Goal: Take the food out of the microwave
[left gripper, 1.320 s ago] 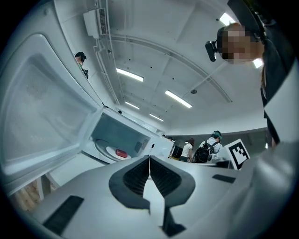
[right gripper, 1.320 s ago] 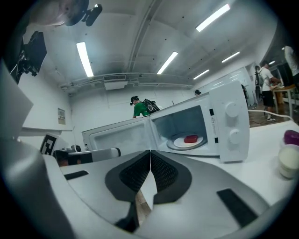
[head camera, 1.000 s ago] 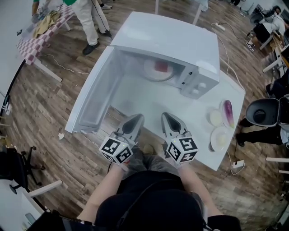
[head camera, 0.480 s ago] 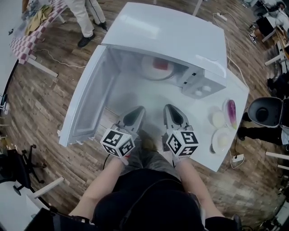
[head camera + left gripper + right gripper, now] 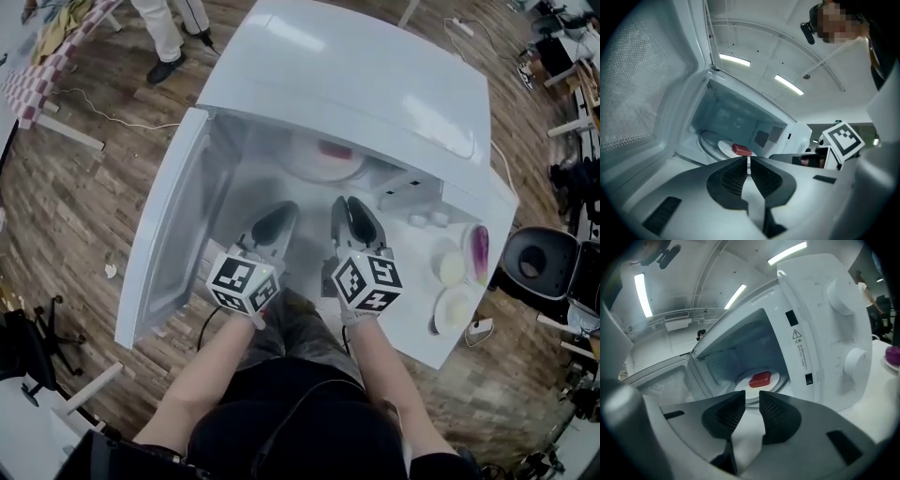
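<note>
A white microwave point(image 5: 356, 75) stands on a white table with its door point(image 5: 173, 225) swung open to the left. Inside, a red piece of food point(image 5: 335, 148) lies on a white plate point(image 5: 314, 167). My left gripper point(image 5: 278, 217) is shut and empty, just in front of the opening, pointing at the red food point(image 5: 742, 150). My right gripper point(image 5: 345, 208) is beside it, its jaws a small gap apart after just opening, with nothing between them. In the right gripper view the red food point(image 5: 760, 379) on its plate point(image 5: 754, 389) lies straight beyond that gripper point(image 5: 752, 397).
To the right of the microwave, the table point(image 5: 412, 319) holds two small white plates point(image 5: 452, 270) and a purple food item point(image 5: 478, 251). The control panel with knobs point(image 5: 855, 363) is close on the right. A black chair point(image 5: 539, 262) stands on the right, and a person's legs point(image 5: 169, 28) at far left.
Both grippers have moved forward toward the microwave's opening, and the head view has closed in on it. The door stays open.
</note>
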The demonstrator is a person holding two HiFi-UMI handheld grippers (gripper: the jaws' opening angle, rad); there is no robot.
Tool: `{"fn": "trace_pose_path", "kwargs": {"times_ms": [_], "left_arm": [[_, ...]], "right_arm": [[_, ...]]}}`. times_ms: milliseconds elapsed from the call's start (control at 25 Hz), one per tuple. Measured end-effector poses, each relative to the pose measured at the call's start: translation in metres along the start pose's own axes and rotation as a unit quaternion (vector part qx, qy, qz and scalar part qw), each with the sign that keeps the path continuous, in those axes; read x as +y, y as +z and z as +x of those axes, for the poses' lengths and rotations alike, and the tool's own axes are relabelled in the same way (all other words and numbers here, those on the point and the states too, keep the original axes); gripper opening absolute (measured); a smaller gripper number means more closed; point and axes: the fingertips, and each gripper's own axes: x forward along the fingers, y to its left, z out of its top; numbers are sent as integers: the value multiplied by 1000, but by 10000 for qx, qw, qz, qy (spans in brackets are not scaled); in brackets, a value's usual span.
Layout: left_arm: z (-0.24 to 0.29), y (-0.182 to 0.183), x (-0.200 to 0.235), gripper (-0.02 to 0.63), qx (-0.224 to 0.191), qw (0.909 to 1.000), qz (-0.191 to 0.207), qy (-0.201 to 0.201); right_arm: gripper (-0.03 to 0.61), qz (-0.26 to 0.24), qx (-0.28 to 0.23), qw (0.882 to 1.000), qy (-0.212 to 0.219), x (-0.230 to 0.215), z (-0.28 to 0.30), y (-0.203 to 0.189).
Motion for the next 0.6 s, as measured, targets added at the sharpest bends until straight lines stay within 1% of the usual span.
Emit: {"fn": "trace_pose_path", "kwargs": {"times_ms": [80,160,320,400,600], "left_arm": [[6,0,5,11,26,9998,169,33],[12,-3,10,11,47,9998,195,77],[21,-9,18,11,122,9996,245,39],[26,-9,20,11,141,9995,288,-13],[35,-10,29,11,173,9996,222,-9]], "right_arm": [[97,162,-74,9996,-223,-6,10,6],[110,354,-120,9984,-419,-12,19,8],[163,689,-180,9955,-620,-16,33,9],[179,702,-178,9946,-742,-19,39,9],[190,464,-173,9931,-1065,-25,50,10]]}}
